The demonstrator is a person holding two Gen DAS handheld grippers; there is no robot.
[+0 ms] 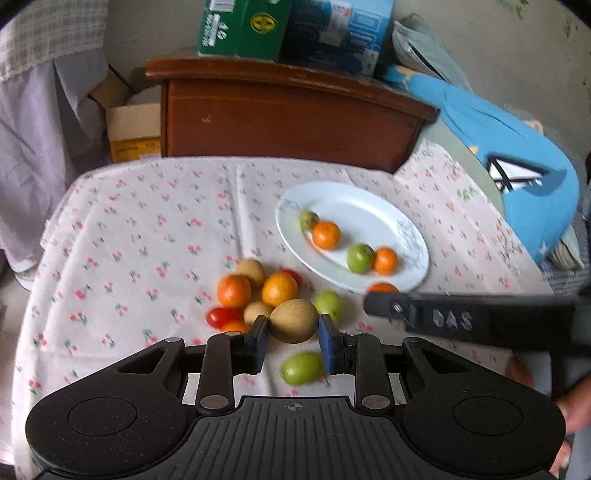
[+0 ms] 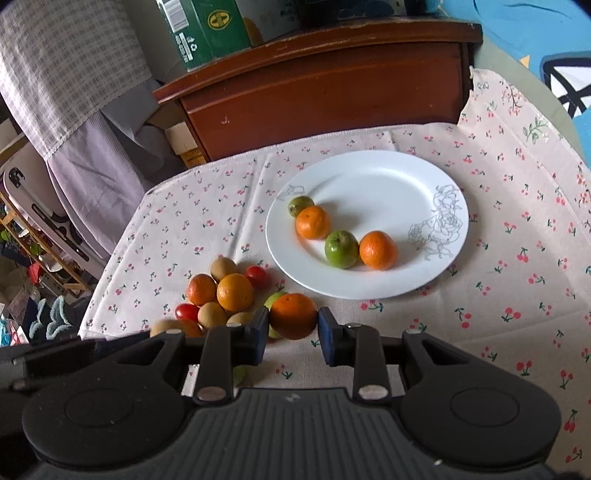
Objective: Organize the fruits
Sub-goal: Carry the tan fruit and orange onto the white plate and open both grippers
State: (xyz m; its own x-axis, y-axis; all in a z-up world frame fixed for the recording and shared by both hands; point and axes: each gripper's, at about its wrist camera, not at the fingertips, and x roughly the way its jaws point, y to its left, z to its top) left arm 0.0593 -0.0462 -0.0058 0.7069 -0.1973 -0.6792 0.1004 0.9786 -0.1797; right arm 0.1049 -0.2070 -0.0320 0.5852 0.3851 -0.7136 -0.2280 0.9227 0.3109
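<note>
Cherry-print tablecloth [image 2: 498, 288], white plate [image 2: 369, 177], loose fruit pile [image 2: 221, 291]

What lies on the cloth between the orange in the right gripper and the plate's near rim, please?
Only bare cherry-print tablecloth separates the orange from the plate, as the right wrist view shows.

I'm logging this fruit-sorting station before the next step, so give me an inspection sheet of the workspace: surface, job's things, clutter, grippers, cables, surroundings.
Surface: cherry-print tablecloth, creased.
Job's things: white plate holds two oranges and two green fruits in a row; a loose pile of oranges, kiwis and cherry tomatoes lies on the cloth left of it; one green fruit lies apart.
Clutter: nothing seen on the cloth besides fruit and plate.
Grippers: left gripper brackets a kiwi; contact unclear. Right gripper grips an orange.
Cables: nothing seen.
Surroundings: wooden cabinet behind, green carton on top; blue cushion to the right.
</note>
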